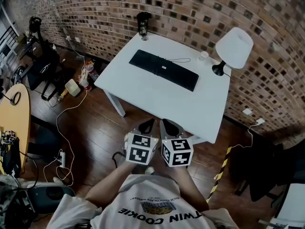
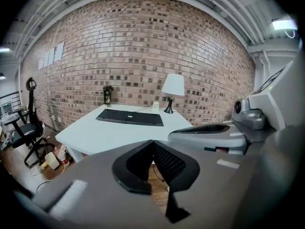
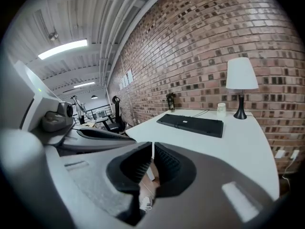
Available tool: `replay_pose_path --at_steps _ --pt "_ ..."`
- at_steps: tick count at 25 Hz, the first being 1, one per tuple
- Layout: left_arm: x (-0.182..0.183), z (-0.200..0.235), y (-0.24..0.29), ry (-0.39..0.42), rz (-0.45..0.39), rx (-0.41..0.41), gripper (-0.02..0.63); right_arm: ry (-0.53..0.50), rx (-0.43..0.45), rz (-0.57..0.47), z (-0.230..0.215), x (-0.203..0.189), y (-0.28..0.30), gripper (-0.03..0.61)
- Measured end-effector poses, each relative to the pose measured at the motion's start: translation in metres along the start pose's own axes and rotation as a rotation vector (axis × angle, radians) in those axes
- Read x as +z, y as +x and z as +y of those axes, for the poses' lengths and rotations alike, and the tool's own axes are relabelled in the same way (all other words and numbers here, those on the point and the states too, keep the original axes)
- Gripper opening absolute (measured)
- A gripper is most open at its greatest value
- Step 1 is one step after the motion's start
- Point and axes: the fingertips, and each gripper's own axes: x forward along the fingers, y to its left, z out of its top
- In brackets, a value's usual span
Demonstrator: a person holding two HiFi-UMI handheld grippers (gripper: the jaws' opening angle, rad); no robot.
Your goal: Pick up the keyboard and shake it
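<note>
A black keyboard (image 1: 164,69) lies flat on the white table (image 1: 143,92), toward its far side, with a thin cable running off its back edge. It also shows in the left gripper view as the keyboard (image 2: 129,117) and in the right gripper view as the keyboard (image 3: 191,124). My left gripper (image 1: 147,124) and right gripper (image 1: 166,123) are held side by side near my chest, short of the table's near edge. Both are shut with nothing between the jaws. The left gripper (image 2: 153,142) and right gripper (image 3: 152,145) point toward the table.
A white lamp (image 1: 232,49) stands at the table's far right, a small white cup (image 1: 204,56) beside it, and a dark bottle (image 1: 142,25) at the far left corner. A brick wall runs behind. Cables, a power strip (image 1: 62,159), an office chair (image 1: 42,69) and clutter sit on the wooden floor to the left.
</note>
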Motion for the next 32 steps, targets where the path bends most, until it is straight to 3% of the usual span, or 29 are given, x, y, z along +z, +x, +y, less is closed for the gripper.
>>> replay_pose_path --at_steps 9,25,32 --pt "0.029 0.029 0.068 0.055 0.029 -0.126 0.008 0.050 -0.101 0.003 -0.039 0.021 0.059 0.011" --pt "0.077 0.138 0.167 0.089 0.107 -0.391 0.008 0.145 -0.284 0.050 -0.103 0.068 0.154 0.017" --pt "0.095 0.191 0.200 0.135 0.093 -0.419 0.008 0.192 -0.334 0.028 -0.140 0.071 0.152 0.029"
